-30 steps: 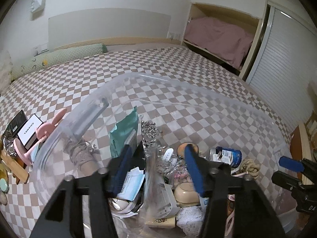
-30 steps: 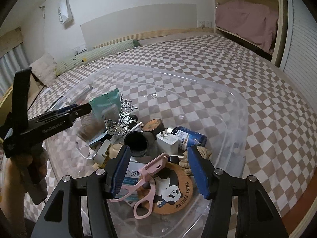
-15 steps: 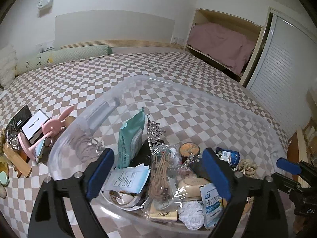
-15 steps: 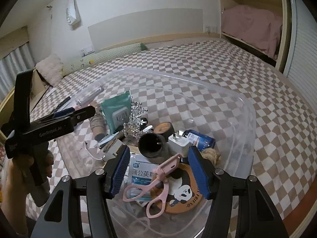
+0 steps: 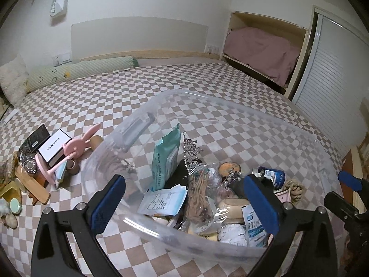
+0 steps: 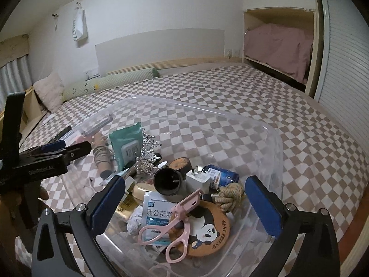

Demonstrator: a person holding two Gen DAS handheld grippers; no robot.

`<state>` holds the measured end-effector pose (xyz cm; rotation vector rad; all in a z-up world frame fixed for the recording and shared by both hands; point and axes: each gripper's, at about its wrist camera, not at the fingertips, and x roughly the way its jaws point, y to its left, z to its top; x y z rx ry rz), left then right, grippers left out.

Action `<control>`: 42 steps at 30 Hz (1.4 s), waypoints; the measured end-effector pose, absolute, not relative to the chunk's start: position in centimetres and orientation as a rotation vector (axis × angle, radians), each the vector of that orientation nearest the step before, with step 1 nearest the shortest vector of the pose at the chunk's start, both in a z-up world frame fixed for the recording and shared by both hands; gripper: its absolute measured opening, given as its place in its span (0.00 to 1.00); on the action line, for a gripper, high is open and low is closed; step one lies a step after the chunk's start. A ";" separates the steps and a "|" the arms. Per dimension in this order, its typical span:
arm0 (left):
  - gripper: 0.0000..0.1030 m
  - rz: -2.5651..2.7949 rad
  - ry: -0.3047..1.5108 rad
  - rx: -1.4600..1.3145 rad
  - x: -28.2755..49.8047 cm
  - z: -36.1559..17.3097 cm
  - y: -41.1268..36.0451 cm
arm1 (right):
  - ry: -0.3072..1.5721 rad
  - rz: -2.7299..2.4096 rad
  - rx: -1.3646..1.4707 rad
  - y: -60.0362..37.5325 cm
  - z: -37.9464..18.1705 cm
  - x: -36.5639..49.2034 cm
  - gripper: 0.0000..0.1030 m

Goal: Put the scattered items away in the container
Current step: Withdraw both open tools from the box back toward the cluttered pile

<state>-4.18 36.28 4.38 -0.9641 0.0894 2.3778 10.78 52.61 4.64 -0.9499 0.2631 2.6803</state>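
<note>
Both claws, left gripper (image 5: 184, 198) and right gripper (image 6: 184, 204), opening wide and empty over the clear plastic tub (image 5: 230, 106); swing left toward nine o'clock for the pink rabbit-eared holder (image 5: 73, 147).

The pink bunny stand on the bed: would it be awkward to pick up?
Probably a bit. The bunny stand looks like hard, light plastic, so likely stiff. It lies tilted across the white box, so a push may make it slide or tip. Its thin stem seems easy to pinch.
</note>
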 end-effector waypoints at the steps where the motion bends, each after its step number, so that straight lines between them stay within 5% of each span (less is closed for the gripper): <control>1: 1.00 2.386 0.092 -0.959 -4.0 4.5 36.1 | 0.270 2.684 -0.950 52.6 4.6 10.9 1.00; 10: 1.00 2.480 0.164 -0.884 -2.0 5.4 34.7 | 0.303 2.721 -0.875 51.6 5.0 11.9 1.00; 24: 1.00 2.513 0.169 -0.883 -0.6 6.2 31.1 | 0.077 2.789 -0.744 47.6 6.3 12.4 1.00; 42: 1.00 2.746 0.112 -0.850 -1.6 6.6 18.4 | 0.126 2.949 -0.766 39.6 6.9 6.8 1.00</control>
